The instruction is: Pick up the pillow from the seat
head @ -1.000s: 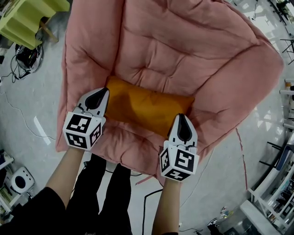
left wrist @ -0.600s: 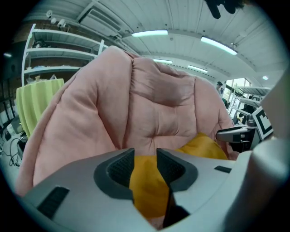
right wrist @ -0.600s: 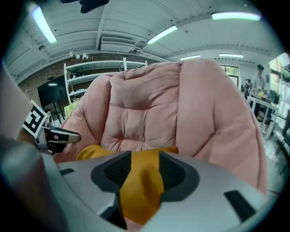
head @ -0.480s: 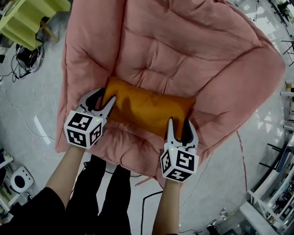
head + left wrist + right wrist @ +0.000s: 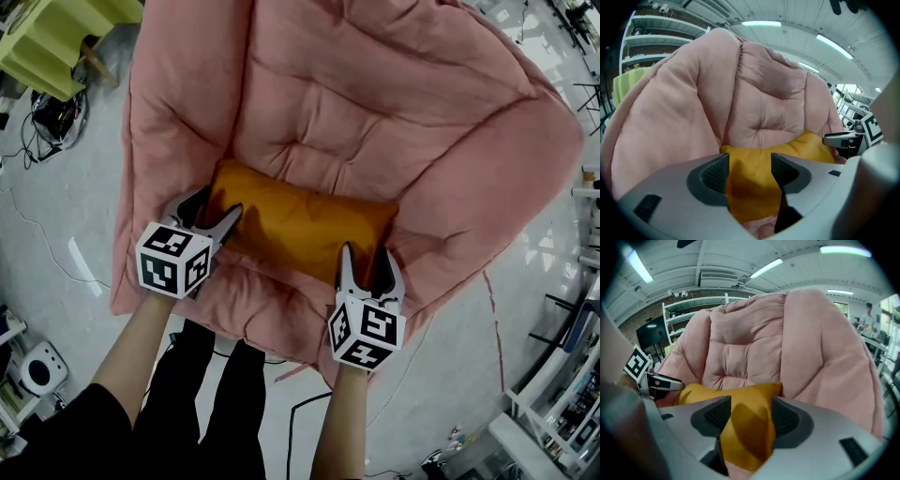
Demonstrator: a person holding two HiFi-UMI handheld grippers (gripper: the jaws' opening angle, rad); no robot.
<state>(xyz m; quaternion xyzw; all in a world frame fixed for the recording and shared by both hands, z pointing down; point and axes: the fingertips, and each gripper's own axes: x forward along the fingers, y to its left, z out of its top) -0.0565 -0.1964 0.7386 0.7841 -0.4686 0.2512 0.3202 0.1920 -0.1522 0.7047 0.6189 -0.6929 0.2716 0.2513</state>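
The orange fabric pillow (image 5: 300, 220) lies unlifted on the pink padded seat (image 5: 375, 94). The fingers of the left gripper (image 5: 217, 208) and right gripper (image 5: 368, 258) are opening around its 2 ends, unclamped.

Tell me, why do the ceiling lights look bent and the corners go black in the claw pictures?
Left gripper view: the wide-angle lens curves the ceiling lights and leaves black corners. Right gripper view: same bending, a light strip glares white, and the orange pillow has a dark shadow on it. Head view: the floor bows at the edges, but the pink seat looks sharp.
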